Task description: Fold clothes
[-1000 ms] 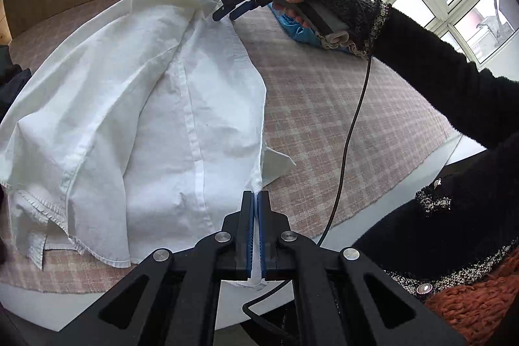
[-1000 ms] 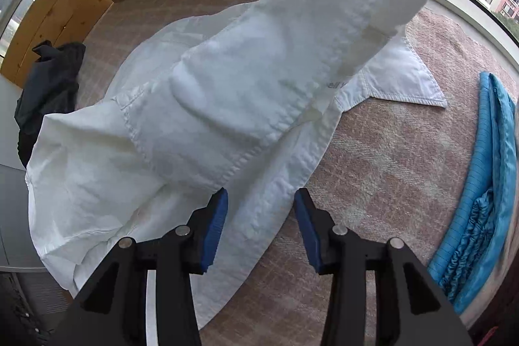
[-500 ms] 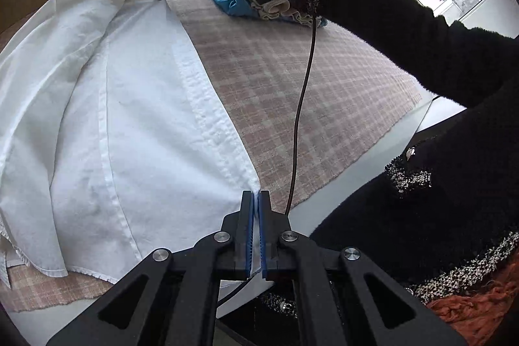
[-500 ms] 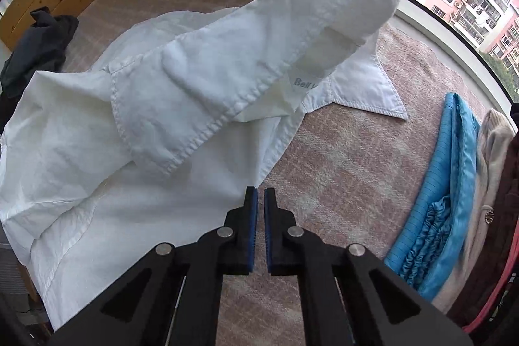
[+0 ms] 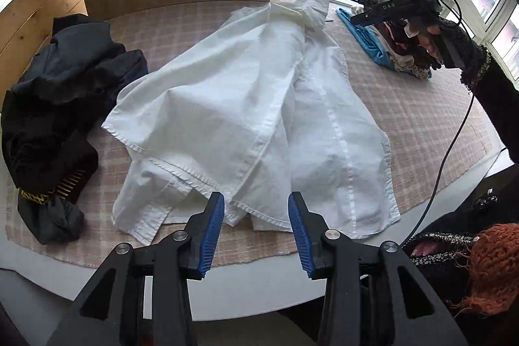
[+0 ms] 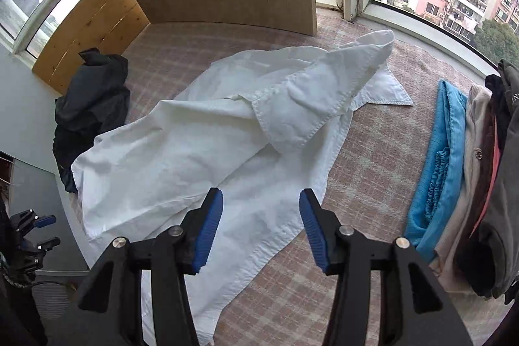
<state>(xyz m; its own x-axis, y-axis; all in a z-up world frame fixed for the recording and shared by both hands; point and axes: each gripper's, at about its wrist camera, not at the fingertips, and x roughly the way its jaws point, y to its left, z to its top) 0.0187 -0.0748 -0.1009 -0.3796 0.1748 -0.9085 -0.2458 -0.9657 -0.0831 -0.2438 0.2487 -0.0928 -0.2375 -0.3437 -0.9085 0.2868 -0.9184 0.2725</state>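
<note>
Left wrist view:
Left gripper [image 5: 256, 213]: fingers spread, holding nothing, above the near hem of the white shirt [image 5: 259, 119].
White shirt: lies rumpled on the checked cloth [image 5: 421, 106], one front panel folded over the other; its far end bunches up.
Right gripper [image 5: 360, 18]: seen side-on at upper right in a gloved hand [image 5: 454, 44]; cannot tell its finger gap from here.
Dark clothes [image 5: 55, 106]: heaped at left, partly cut off.

Right wrist view:
Right gripper [image 6: 261, 209]: fingers spread wide, empty, over the shirt [image 6: 194, 151].
Collar [image 6: 386, 93]: flat beside the raised fold.
Folded stack [image 6: 454, 158]: at right, blue piece nearest, the rest cut off by the edge.
</note>
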